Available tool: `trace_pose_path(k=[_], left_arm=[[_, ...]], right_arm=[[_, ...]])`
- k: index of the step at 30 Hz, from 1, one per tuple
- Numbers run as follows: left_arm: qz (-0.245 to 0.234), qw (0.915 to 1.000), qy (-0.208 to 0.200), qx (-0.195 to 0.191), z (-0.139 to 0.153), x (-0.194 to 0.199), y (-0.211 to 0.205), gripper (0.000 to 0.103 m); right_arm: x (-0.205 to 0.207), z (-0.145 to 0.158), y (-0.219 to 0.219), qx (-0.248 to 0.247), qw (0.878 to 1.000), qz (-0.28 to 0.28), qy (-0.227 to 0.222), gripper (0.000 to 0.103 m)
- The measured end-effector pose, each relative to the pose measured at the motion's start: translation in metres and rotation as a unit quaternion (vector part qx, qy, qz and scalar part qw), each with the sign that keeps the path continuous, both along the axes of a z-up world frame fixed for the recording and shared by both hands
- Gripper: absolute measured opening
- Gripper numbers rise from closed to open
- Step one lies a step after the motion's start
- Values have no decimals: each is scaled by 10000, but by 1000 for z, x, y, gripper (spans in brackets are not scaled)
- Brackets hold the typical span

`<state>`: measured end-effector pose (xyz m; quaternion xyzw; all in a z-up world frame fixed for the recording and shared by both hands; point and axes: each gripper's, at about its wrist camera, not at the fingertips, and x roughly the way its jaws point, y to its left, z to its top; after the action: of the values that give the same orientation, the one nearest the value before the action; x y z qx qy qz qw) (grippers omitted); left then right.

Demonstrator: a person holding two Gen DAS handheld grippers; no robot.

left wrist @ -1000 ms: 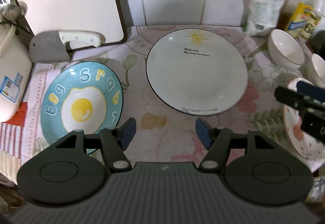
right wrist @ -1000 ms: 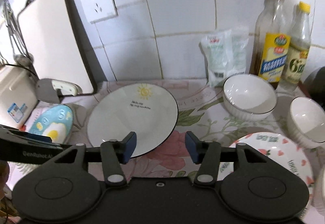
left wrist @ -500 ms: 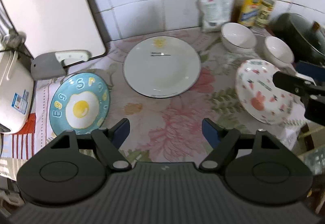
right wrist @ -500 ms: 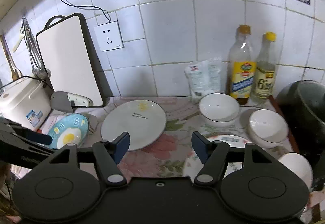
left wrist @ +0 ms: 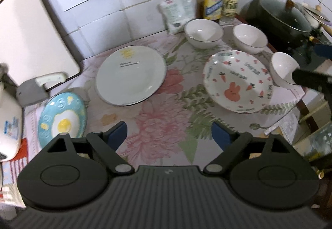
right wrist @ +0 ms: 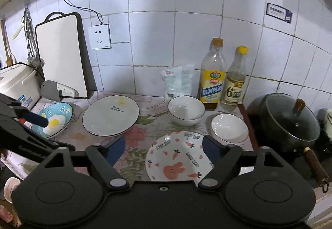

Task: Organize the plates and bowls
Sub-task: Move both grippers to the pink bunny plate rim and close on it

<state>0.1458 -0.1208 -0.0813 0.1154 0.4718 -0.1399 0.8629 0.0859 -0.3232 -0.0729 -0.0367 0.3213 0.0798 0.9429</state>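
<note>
free: floral cloth (left wrist: 157, 125) at front edge | blocked: white plate (left wrist: 130, 75), rabbit plate (left wrist: 236, 81), bowls (left wrist: 203, 32) behind; pot (left wrist: 278, 19) right

Both wrist cameras look down from above the counter's front, sharing the white plate (left wrist: 130, 75) and rabbit plate (right wrist: 178, 158).

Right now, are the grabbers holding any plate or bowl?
No. Both the left gripper and right gripper hold nothing; their jaws are opening with only air between them.

Blue egg-print plate (left wrist: 62, 123), white sun-motif plate (left wrist: 130, 75), pink rabbit-and-carrot plate (left wrist: 236, 81), floral tablecloth (left wrist: 161, 123).
</note>
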Motion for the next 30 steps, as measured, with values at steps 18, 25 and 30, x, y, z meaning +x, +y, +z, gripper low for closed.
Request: trace_pose_path(k=[18,25,30], left_arm=[[-71,9926,-736,-967,-85,14,-59,92],[446,9842,-355,-1679,-125,49,-64,88],[636,9848,-193,-1603,-146,69,-72,77]], right_arm=[[-10,-128,-58,887,9918,-871,-311,84],[9,-173,-69,956,9869,-1117,-658,83],[24,-190,-80,1323,9826,-1245,-394,83]])
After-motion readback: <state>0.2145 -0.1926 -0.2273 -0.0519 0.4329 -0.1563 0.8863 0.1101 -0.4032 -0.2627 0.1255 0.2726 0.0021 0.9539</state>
